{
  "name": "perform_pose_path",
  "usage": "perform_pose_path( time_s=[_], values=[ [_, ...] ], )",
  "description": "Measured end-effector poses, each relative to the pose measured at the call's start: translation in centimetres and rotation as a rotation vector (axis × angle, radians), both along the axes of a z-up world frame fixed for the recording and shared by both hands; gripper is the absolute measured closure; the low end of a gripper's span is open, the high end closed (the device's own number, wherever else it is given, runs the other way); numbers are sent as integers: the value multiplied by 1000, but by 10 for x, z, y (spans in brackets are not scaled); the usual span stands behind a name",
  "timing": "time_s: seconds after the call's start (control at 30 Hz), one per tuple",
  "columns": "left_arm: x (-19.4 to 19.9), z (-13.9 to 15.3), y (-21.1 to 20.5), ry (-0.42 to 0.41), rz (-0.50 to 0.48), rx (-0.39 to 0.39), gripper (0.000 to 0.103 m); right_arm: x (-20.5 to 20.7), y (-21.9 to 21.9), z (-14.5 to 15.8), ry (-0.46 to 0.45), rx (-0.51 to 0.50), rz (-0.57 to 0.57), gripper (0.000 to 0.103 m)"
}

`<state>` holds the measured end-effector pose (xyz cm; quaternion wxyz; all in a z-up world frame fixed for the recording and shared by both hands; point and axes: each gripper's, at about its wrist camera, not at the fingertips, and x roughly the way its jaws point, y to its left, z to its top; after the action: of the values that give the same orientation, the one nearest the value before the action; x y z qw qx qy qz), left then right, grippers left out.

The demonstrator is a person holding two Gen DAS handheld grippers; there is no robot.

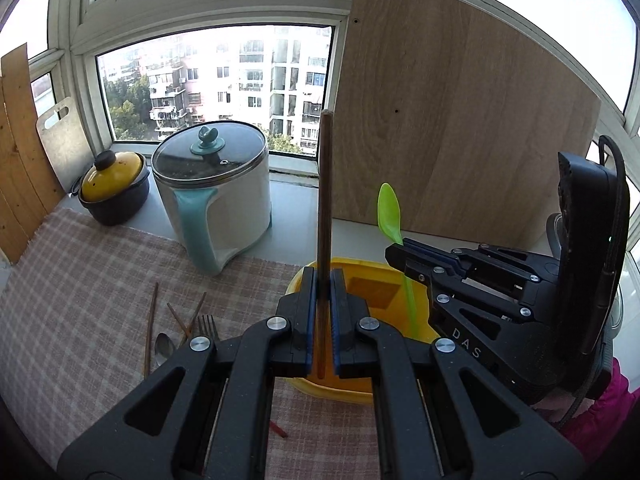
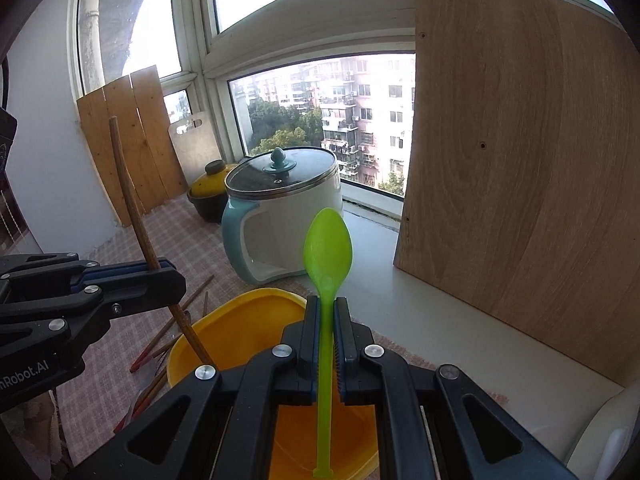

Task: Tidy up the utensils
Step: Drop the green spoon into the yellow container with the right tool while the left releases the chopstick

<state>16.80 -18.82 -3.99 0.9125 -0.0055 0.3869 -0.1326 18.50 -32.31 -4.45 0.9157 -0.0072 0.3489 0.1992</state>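
Note:
My left gripper [image 1: 323,280] is shut on a brown wooden chopstick [image 1: 325,184] held upright, its lower end inside the yellow plastic bin [image 1: 420,300]. My right gripper [image 2: 327,308] is shut on a green plastic spoon [image 2: 328,248], bowl up, handle end down over the bin [image 2: 240,312]. The right gripper also shows in the left wrist view [image 1: 394,254] with the spoon [image 1: 389,208]. The left gripper shows in the right wrist view [image 2: 170,272] with the chopstick [image 2: 128,192]. Loose chopsticks [image 1: 151,320], a metal spoon [image 1: 164,346] and a fork [image 1: 208,326] lie on the checked cloth left of the bin.
A white and teal electric pot [image 1: 216,192] with a glass lid and a yellow-lidded dark pot [image 1: 114,188] stand behind the cloth by the window. A large wooden board [image 1: 460,120] leans at the back right. Cutting boards [image 1: 60,136] lean at the left.

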Motion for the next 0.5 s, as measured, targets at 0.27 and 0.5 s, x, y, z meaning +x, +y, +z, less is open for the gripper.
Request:
perform_pose_path(
  time_s=[0.27, 0.5],
  values=[
    [5, -1, 3, 6, 5, -18, 99, 9, -11, 4, 29, 85, 9, 99],
    [3, -1, 8, 5, 18, -27, 99, 15, -19, 17, 24, 128, 6, 99]
  ],
)
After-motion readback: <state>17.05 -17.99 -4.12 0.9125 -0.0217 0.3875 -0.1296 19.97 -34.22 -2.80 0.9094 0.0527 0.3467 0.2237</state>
